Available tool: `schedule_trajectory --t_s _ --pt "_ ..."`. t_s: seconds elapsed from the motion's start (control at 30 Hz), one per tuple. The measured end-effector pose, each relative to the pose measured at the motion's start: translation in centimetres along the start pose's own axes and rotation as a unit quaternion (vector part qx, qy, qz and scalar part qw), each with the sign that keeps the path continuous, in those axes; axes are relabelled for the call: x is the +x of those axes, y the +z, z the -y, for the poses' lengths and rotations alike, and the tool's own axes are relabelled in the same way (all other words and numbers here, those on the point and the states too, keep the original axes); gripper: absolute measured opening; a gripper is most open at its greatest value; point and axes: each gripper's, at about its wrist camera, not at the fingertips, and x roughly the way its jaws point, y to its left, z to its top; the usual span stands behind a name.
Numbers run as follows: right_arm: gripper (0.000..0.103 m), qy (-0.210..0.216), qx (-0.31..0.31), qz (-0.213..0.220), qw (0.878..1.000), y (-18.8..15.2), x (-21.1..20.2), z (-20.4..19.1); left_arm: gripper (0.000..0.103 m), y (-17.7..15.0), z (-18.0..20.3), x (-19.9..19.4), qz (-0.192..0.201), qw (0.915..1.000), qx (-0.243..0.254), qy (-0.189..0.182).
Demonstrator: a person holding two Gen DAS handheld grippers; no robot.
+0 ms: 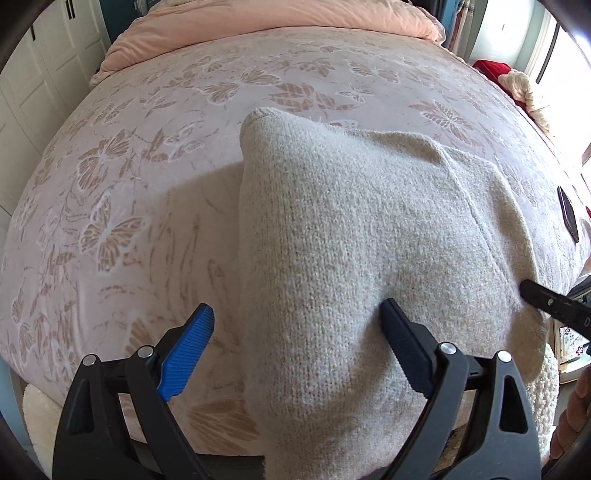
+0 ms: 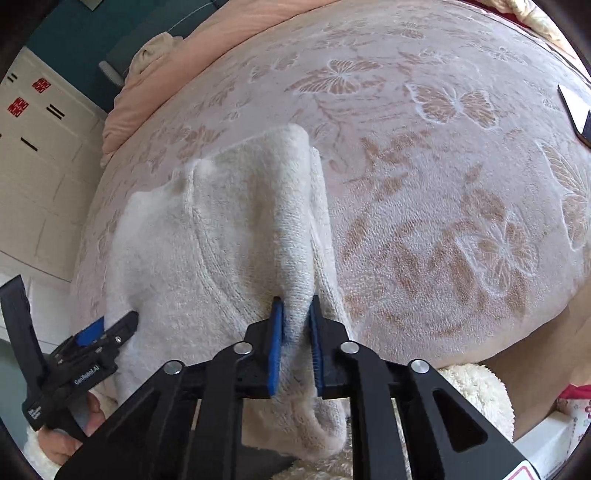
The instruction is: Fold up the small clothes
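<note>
A cream knitted garment point(image 1: 369, 258), small and thick, is seen lying on a bed covered by a pale pink blanket point(image 1: 147, 147) patterned with butterflies. The garment rests near the bed's front edge, with part of it draped over that edge; its far end reaches toward the middle of the bed. At the head of the bed a peach duvet point(image 1: 277, 18) is bunched. A dark flat object, perhaps a phone point(image 1: 568, 218), lies near the bed's right edge. The right gripper point(image 2: 295, 350) is shown with its blue pads pressed together on a raised ridge of the knit, so a fold of fabric is pinched and lifted slightly. The left gripper point(image 1: 295, 332) is held with its jaws spread wide; one blue pad point(image 1: 188, 350) stands over the blanket and the other rests against the knit, and nothing is gripped by it. In the right wrist view the left gripper point(image 2: 99, 332) appears at the garment's left side, near the front edge. As a judgement, the folding appears partly done: the garment looks doubled over in places, with a seam line visible, yet it is rumpled and not yet a neat, flat packet. Further folding and smoothing seem to be left. Whether other clothes remain cannot be told.
</note>
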Motion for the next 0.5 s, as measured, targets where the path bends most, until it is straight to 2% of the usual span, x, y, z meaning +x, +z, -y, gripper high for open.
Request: schedule_trajectory --t_s 0.07,0.1,0.17,0.2,0.23,0.33,0.4,0.43,0.47,0.5 --pt "0.008 -0.002 -0.03 0.032 0.999 0.8 -1.7 -1.5 0.088 0.1 0.2 -0.3 0.007 0.9999 0.01 0.007" --pt "0.008 -0.004 -0.042 0.031 0.999 1.1 -1.5 -1.8 0.088 0.1 0.3 -0.4 0.009 0.9998 0.013 0.009" --pt "0.008 -0.044 -0.055 -0.004 0.997 0.9 1.4 -0.8 0.089 0.0 0.2 -0.2 0.008 0.9999 0.008 0.012" --pt "0.009 -0.061 -0.055 -0.038 0.996 0.3 3.9 0.5 0.091 0.0 0.2 0.0 0.007 0.9999 0.004 0.011" --pt "0.009 -0.046 -0.033 -0.041 0.998 0.0 4.8 1.7 0.092 0.0 0.1 0.2 0.005 0.9999 -0.001 0.009" --pt "0.014 0.005 0.035 -0.022 0.999 0.8 1.7 2.7 0.091 0.1 0.1 -0.4 0.006 0.9999 -0.009 0.007" --pt "0.029 -0.003 0.032 0.011 0.999 0.8 -1.2 2.2 0.091 0.0 -0.1 -2.1 0.023 0.9995 -0.013 -0.017" --pt "0.036 -0.004 0.025 0.013 1.0 0.5 -2.0 2.0 0.091 -0.1 -0.2 -2.7 0.024 0.999 -0.017 -0.032" --pt "0.054 -0.003 0.021 0.01 1.0 0.1 -2.5 1.9 0.092 -0.3 -0.2 -3.1 0.021 0.9983 -0.023 -0.049" --pt "0.064 -0.003 0.02 0.004 1.0 -0.6 -2.6 2.0 0.093 -0.7 -0.2 -3.2 0.011 0.9975 -0.031 -0.063"
